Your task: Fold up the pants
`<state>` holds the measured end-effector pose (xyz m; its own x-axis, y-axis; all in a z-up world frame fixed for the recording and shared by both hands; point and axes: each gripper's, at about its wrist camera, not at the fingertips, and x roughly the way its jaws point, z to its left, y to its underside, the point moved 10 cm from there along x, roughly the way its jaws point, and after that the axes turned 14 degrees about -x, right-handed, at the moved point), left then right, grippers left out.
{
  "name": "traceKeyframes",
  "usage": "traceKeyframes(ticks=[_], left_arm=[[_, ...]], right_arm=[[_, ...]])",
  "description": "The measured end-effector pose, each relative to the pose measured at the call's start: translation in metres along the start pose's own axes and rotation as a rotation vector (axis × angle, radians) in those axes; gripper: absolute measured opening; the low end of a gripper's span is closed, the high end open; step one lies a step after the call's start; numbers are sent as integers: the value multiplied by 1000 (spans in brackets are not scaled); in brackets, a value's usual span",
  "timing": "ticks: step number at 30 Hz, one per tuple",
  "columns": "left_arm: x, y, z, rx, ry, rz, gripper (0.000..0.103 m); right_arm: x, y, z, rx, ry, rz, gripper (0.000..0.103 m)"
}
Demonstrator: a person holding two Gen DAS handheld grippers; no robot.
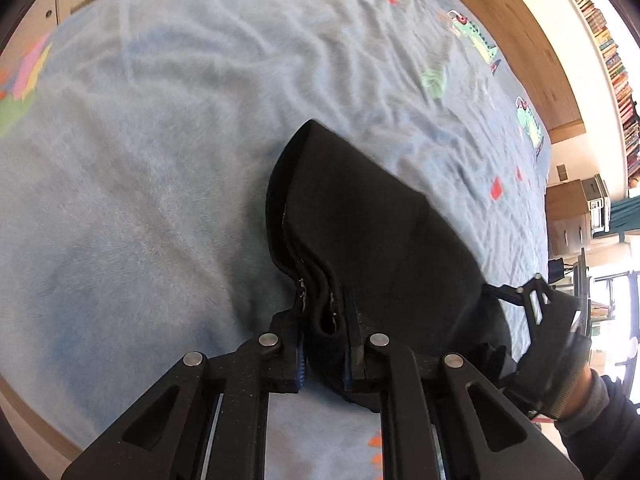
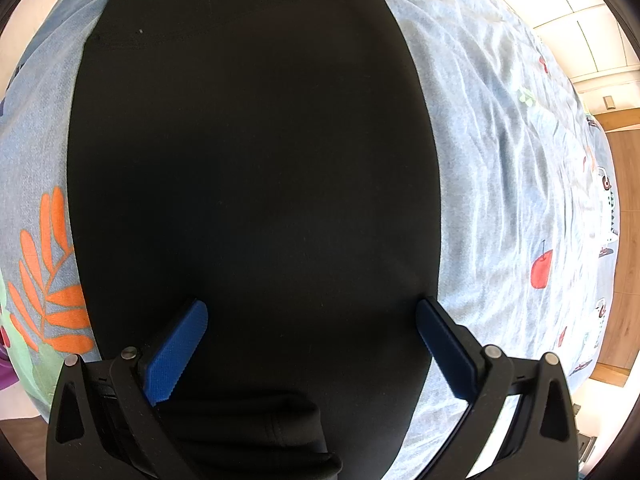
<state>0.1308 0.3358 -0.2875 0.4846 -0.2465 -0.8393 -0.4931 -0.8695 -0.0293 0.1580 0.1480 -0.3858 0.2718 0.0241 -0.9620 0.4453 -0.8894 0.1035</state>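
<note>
Black pants [image 1: 372, 220] lie on a light blue printed bedsheet [image 1: 160, 160]. In the left wrist view my left gripper [image 1: 324, 300] is shut on a bunched, layered edge of the pants, which rises off the sheet toward the jaws. In the right wrist view the pants [image 2: 256, 160] spread flat and smooth under my right gripper [image 2: 312, 304]. It stands open, its blue pads [image 2: 176, 352] wide apart just above the fabric with nothing pinched. A folded edge of the pants lies at the bottom of that view.
The bedsheet [image 2: 500, 160] stretches wide around the pants. A wooden panel [image 1: 516, 40] and a bookshelf [image 1: 616, 64] lie beyond the bed's far edge. A person's gloved hand [image 1: 560, 364] is at the right of the left wrist view.
</note>
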Motion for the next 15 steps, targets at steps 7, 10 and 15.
traceKeyframes(ticks=[7,10,15], left_arm=[[-19,6,-28,50,16,-30,10],[-26,10,-37,57,35,-44,10],[-39,23,-58,128,43,-69,10]], right_arm=[[1,-3,-2,2,-2,13,103],[2,-4,-3,3,-8,15,103],[3,-6,-3,5,-12,27,103]])
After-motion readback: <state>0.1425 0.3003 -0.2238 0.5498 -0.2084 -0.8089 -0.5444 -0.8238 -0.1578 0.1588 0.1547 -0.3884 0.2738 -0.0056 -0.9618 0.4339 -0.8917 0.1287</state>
